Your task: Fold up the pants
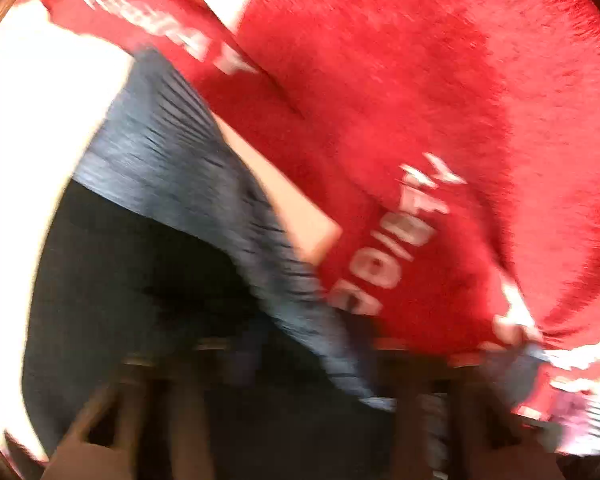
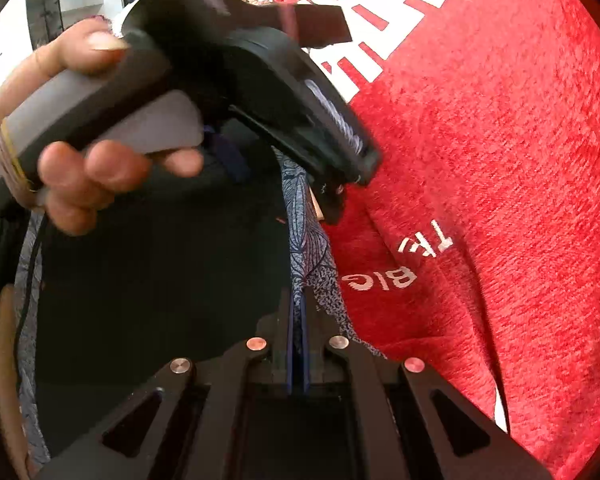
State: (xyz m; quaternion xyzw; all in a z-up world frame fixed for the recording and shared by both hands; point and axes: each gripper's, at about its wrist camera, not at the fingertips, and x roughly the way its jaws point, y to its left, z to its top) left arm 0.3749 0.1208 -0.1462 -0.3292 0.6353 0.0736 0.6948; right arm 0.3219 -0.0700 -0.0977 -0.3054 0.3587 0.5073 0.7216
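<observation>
From my right wrist camera I see the right gripper (image 2: 299, 340) with its jaws pressed together on a fold of the pants (image 2: 312, 256), a blue-grey patterned fabric that runs up from the blue pads toward the other tool. The dark side of the pants hangs to the left, filling the middle of that view. Above it, a hand (image 2: 80, 168) wraps the grey handle of the left gripper (image 2: 332, 200), whose black head points down at the upper stretch of the same patterned edge; its tip sits at the fabric, though I cannot see the pads themselves there. Everything lies over a red blanket (image 2: 520, 160) with white lettering and a large white printed character near the top.

The left wrist view is badly smeared. I can make out the striped grey-blue band of the pants (image 1: 172, 160) crossing diagonally over the red blanket, with dark cloth below it. The left jaws look drawn nearly together, probably nipping that edge.
</observation>
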